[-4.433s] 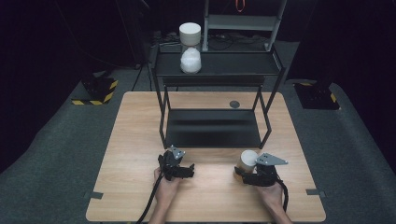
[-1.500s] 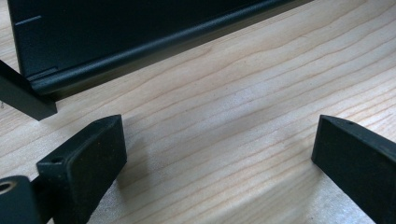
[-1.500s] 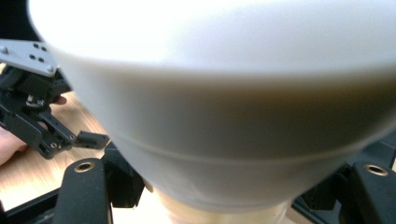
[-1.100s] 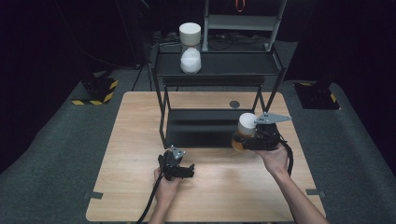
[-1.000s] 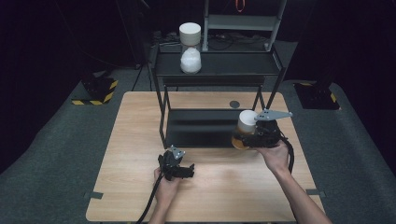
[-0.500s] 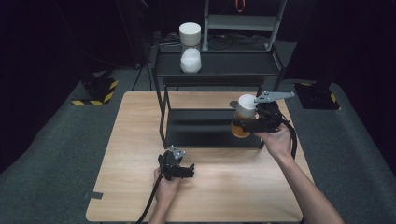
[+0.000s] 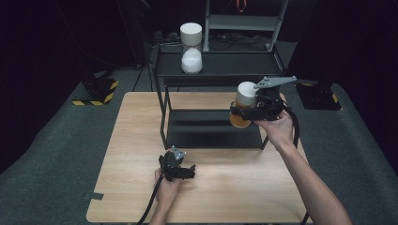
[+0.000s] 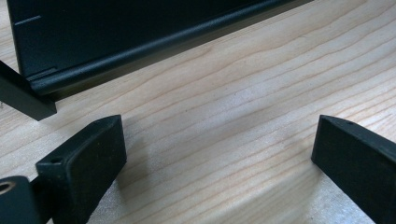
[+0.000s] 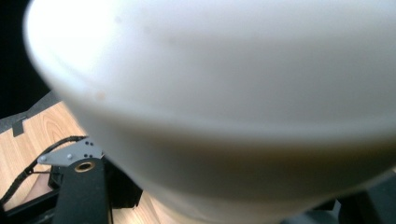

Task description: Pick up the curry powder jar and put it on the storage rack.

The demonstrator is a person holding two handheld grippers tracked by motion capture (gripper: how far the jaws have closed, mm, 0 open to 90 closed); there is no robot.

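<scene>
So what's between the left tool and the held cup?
In the high view, bare wood table and the rack's black lower shelf lie between the left tool and the cup in the right tool.

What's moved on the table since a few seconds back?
The right gripper, shut on the white-lidded amber jar, has carried it from the wooden table's near edge up beside the black metal shelf rack. The left gripper and the two white jars on the rack stayed put.

Bare forearms, no sleeves; black left gripper (image 7: 184,172) and right gripper (image 7: 240,112) with blocky black jaws, grey three-cornered top plates with small screws, trailing black cables.
</scene>
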